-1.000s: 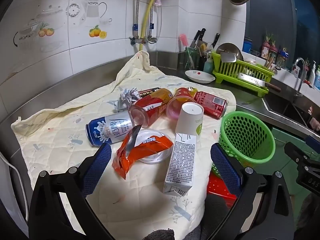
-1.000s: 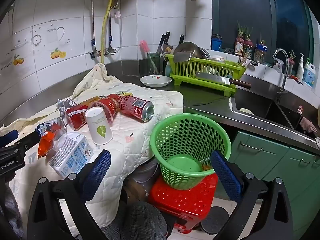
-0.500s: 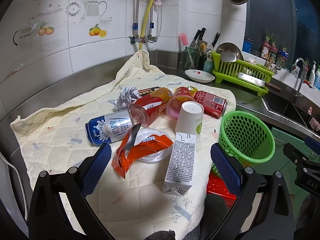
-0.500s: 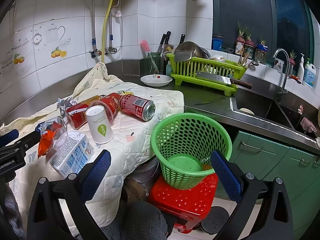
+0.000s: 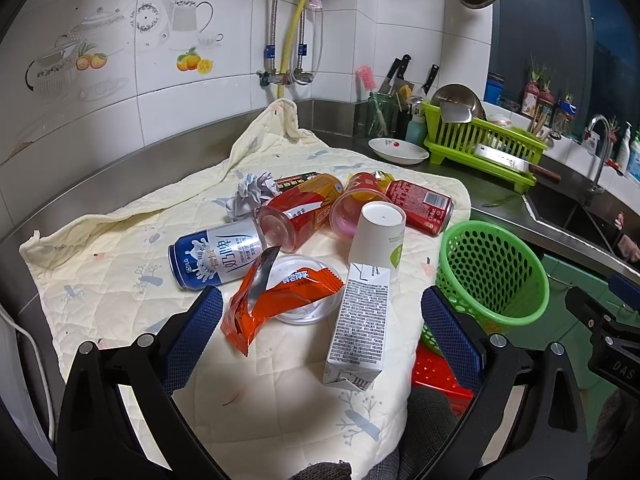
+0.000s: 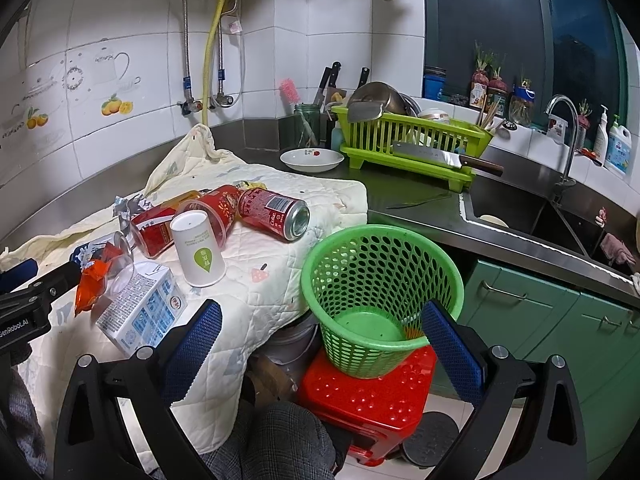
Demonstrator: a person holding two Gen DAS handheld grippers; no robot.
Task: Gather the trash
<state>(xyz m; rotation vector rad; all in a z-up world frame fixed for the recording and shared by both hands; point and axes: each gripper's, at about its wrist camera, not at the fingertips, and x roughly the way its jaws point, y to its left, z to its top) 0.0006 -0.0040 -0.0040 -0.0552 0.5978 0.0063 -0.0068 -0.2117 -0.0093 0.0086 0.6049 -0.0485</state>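
Trash lies on a cream quilted cloth [image 5: 100,264]: a milk carton [image 5: 358,326], an orange wrapper [image 5: 276,300] on a clear lid, a blue-and-white can [image 5: 218,256], an upturned white paper cup [image 5: 378,240], a red Coke can [image 5: 422,206], red plastic cups and crumpled paper [image 5: 252,196]. A green mesh basket [image 6: 380,292] stands empty on a red stool [image 6: 368,404]. My left gripper [image 5: 322,328] is open and empty, just before the wrapper and carton. My right gripper [image 6: 320,344] is open and empty, in front of the basket.
A steel counter carries a white dish [image 6: 312,159], a lime dish rack [image 6: 412,140] with a cleaver, a knife jar and a sink [image 6: 520,212] with a tap. Green cabinets [image 6: 560,320] stand below. The tiled wall has pipes.
Both grippers have drifted only slightly; the views are almost the same. Nothing was picked up or moved.
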